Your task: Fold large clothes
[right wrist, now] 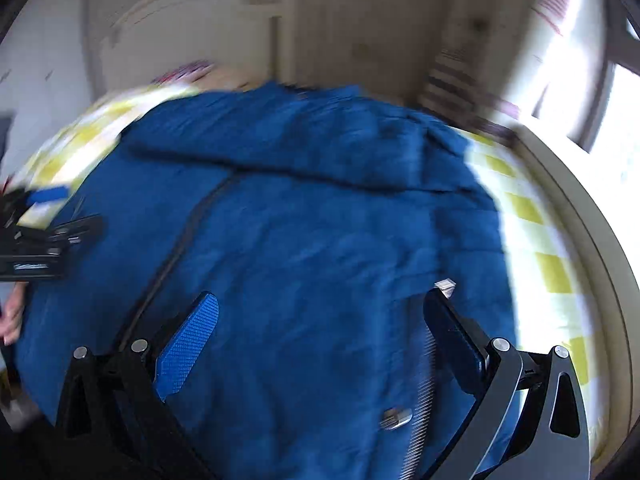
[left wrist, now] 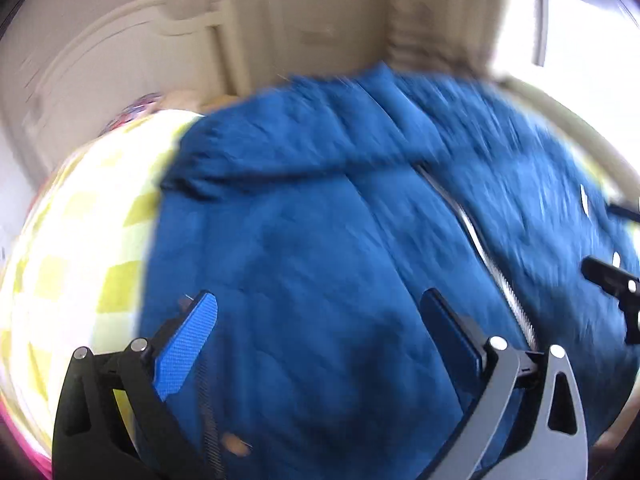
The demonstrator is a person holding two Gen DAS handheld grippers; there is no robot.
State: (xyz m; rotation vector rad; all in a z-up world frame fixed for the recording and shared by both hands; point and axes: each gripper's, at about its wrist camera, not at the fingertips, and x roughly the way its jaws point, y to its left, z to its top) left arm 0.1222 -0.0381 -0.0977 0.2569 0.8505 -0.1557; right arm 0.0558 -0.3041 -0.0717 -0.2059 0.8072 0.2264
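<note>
A large blue quilted jacket (left wrist: 320, 220) lies spread flat on a bed, its silver zipper (left wrist: 480, 248) running down the front. It also fills the right wrist view (right wrist: 320, 232), where the zipper (right wrist: 180, 248) looks dark. My left gripper (left wrist: 320, 308) hovers over the jacket's left half, jaws wide apart and empty. My right gripper (right wrist: 320, 308) hovers over the jacket's right half, jaws wide apart and empty. The right gripper shows at the right edge of the left wrist view (left wrist: 612, 280); the left gripper shows at the left edge of the right wrist view (right wrist: 44, 236). Both views are motion-blurred.
The bed has a yellow-and-white checked sheet (left wrist: 80, 240), also seen in the right wrist view (right wrist: 544, 248). A cream headboard (left wrist: 100, 64) and wall stand behind. A bright window (right wrist: 616, 120) is at the right. A coloured pillow (right wrist: 184, 72) lies at the bed's head.
</note>
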